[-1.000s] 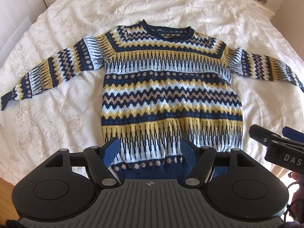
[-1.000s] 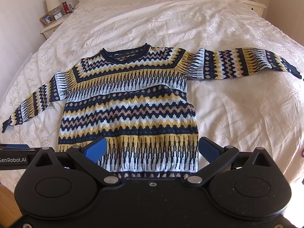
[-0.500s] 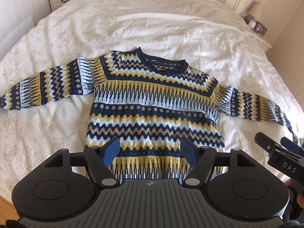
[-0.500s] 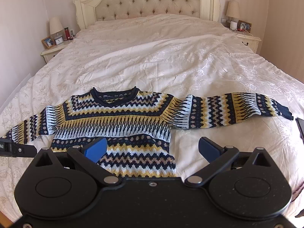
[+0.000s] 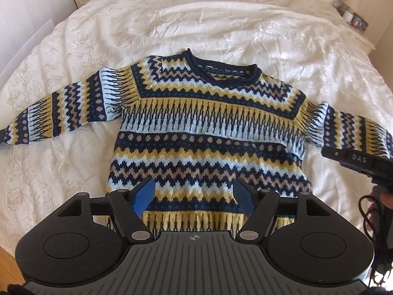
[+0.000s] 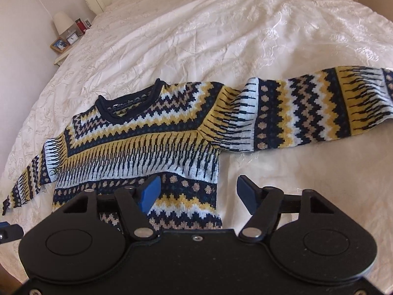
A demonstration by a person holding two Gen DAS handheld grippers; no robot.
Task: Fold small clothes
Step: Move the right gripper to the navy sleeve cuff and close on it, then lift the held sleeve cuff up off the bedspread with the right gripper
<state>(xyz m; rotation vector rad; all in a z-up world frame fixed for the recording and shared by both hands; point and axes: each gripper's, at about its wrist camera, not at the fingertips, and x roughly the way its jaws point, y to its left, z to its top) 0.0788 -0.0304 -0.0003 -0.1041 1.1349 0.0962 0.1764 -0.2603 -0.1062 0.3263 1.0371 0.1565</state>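
Sweater (image 5: 208, 132) count from the left wrist view: we see one, patterned in navy, yellow and white, lying flat and face up on the white bed (image 5: 221, 19), collar away from us, both sleeves spread out to the sides. Our left claw (image 5: 192, 194) hangs above the lower body of the sweater, its two blue-tipped fingers spread wide with nothing between them. Bare bedding lies open on the left and beyond the collar. Our right claw (image 5: 358, 158) shows at the right edge, just over the sleeve there.

From the right wrist view, our right claw (image 6: 197, 191) is likewise wide apart and holds nothing, sitting over the sweater's (image 6: 137, 147) side edge below the armpit. One sleeve (image 6: 307, 113) stretches right, with clear bedding in front of it. One nightstand (image 6: 61, 56) stands at the bed's far left corner.
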